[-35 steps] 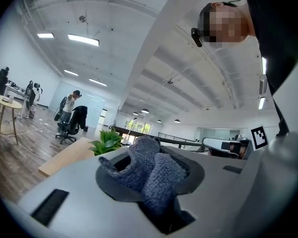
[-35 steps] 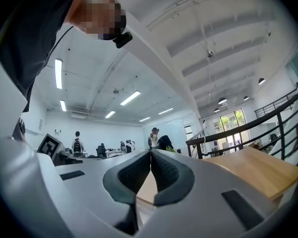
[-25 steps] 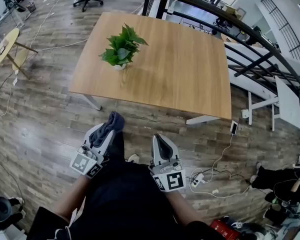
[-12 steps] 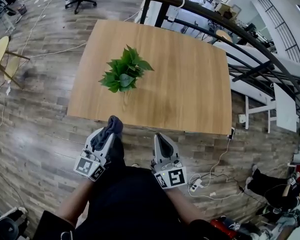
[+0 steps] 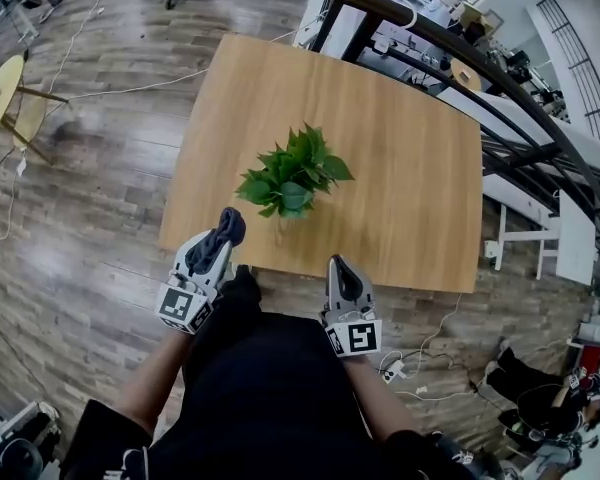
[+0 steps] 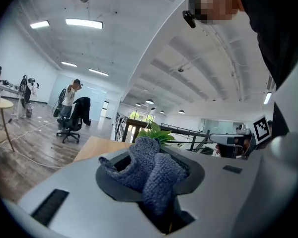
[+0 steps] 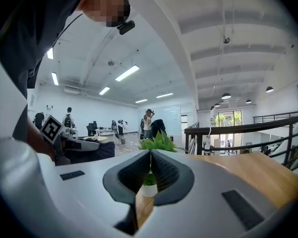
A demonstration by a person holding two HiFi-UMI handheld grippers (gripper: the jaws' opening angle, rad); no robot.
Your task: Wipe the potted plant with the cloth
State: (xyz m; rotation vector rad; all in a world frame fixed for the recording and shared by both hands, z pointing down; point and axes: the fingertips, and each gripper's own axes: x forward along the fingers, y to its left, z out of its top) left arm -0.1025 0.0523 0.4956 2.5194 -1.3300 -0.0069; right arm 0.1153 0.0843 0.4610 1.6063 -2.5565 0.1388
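Wooden floor (image 5: 90, 218) surrounds a square wooden counter (image 5: 410, 178), and a dark railing (image 5: 500, 88) runs behind its far side. On the counter stands the potted plant (image 5: 292, 175), somewhat nearer to the person's edge than to the far one; its green leaves hide the pot from above, but the right gripper view shows a small white pot (image 7: 149, 189) under them. The left gripper (image 5: 220, 240) has its jaws closed on the cloth (image 6: 151, 170), a grey-blue towelling piece that bulges out of the pads in a thick fold. It is over the near edge of the counter, a little to the left of the plant and apart from it. The right gripper (image 5: 342, 266) is empty, with its two pads pressed together, and it hangs just in front of the near edge, to the right of the plant. No leaf is touched by the cloth, so I judge that the wiping itself is not yet begun: the cloth is taken and brought near, and that is all. What is left is to bring the cloth onto the leaves and to wipe them, perhaps while the empty gripper steadies the pot.
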